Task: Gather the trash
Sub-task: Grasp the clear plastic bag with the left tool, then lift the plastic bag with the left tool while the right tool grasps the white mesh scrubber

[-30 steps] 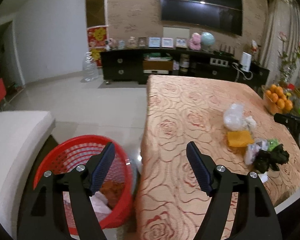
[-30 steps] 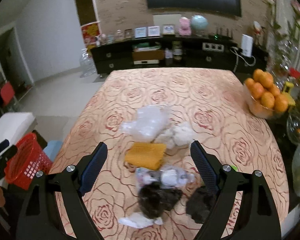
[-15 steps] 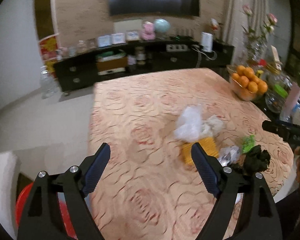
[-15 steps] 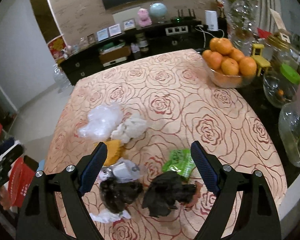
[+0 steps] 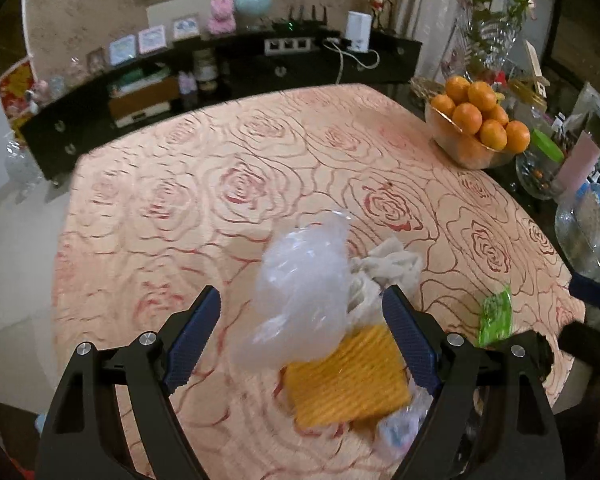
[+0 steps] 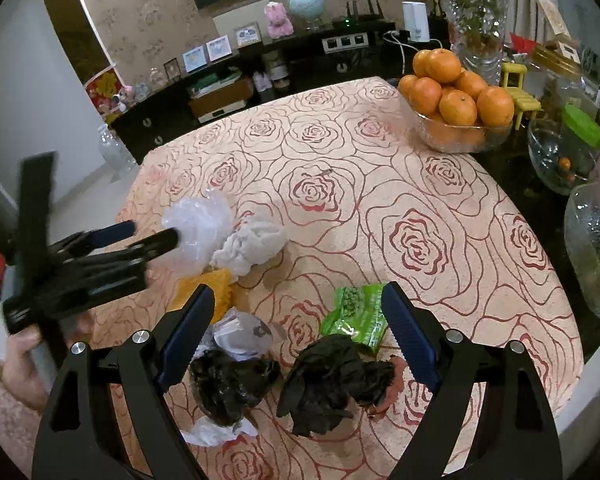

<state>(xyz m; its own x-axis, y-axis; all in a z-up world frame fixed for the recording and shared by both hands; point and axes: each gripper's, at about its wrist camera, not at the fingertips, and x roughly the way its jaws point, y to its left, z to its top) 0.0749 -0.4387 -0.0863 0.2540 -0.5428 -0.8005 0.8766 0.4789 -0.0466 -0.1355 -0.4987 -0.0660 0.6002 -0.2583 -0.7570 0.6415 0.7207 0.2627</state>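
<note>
- Left gripper (image 5: pixel 300 312): held over the near left part of the table (image 5: pixel 228 152); its jaws stand wide and have just been opening. The clear plastic bag (image 5: pixel 304 288) and the yellow ribbed wrapper (image 5: pixel 348 380) lie in the gap, but the pads press on neither. From the right wrist view the same gripper (image 6: pixel 148 236) reaches in from the left edge, gripped by a hand (image 6: pixel 24 356) in a pink fleecy sleeve (image 6: pixel 0 412).
- Clear plastic bag: crumpled, toward the table's left side, partly overlapping the yellow ribbed wrapper.
- White crumpled tissue (image 6: pixel 252 246): just beside the bag, on its right, touching it.
- Right gripper (image 6: pixel 296 336): held over the near edge of the table, jaws wide apart and holding nothing.
- Silver-white wrapper (image 6: pixel 240 334) and black crumpled bag (image 6: pixel 232 388): by the inner side of the right gripper's left finger, at the near edge; a white scrap (image 6: pixel 216 434) lies below them.
- Second black crumpled bag (image 6: pixel 332 384): between the right gripper's fingers, untouched by the pads.
- Green snack packet (image 6: pixel 358 312): just behind that second black bag, its near end under it.
- Glass bowl of oranges (image 6: pixel 456 136): at the far right corner of the table, well apart from the trash.
</note>
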